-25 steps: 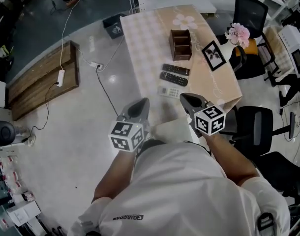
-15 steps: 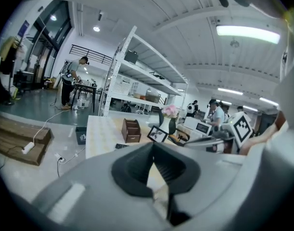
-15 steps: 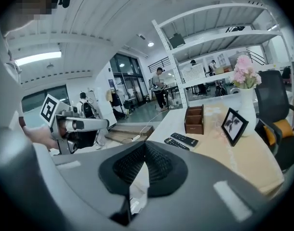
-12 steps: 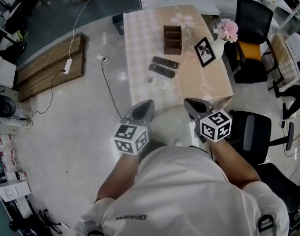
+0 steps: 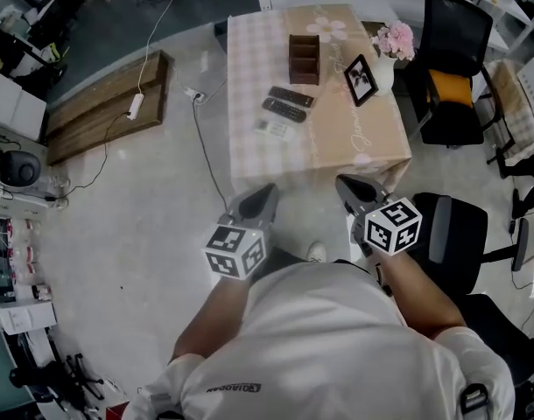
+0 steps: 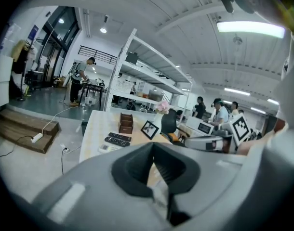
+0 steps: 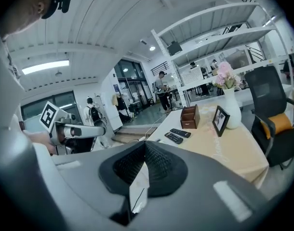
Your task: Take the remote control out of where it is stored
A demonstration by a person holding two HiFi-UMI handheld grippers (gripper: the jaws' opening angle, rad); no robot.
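**Left gripper (image 5: 267,188) and right gripper (image 5: 344,181) closed on nothing, remotes well ahead on the table**

From where I stand, the person holds both grippers out in front of the chest. They sit side by side with a gap between them, each pointing toward the far table (image 5: 372,143) and tipped slightly downward. In each gripper view the jaws meet along a line, with nothing between them. Both tips hang over the floor, short of the table's near edge, and touch nothing.

Two black remote controls (image 5: 288,103) lie flat on the cloth, side by side and angled, on the left half of the tabletop. A white remote control (image 5: 274,129) lies just nearer than the black pair, apart from them and the closest of the three to the grippers. All three are well away from both grippers. They sit farther out and roughly between the lines the two grippers point along, a little closer to the left one's line.

Beyond the remotes, toward the far end, stands a brown wooden holder (image 5: 304,59), upright and clear of them. I cannot tell whether anything sits in its compartments.

To the right of the holder a picture frame (image 5: 361,79) leans on the cloth, and a vase of pink flowers (image 5: 396,40) stands at the far right corner. A black office chair (image 5: 451,68) stands to the right of the table. A wooden platform (image 5: 109,108) with a power strip (image 5: 136,106) on it lies on the floor at far left.
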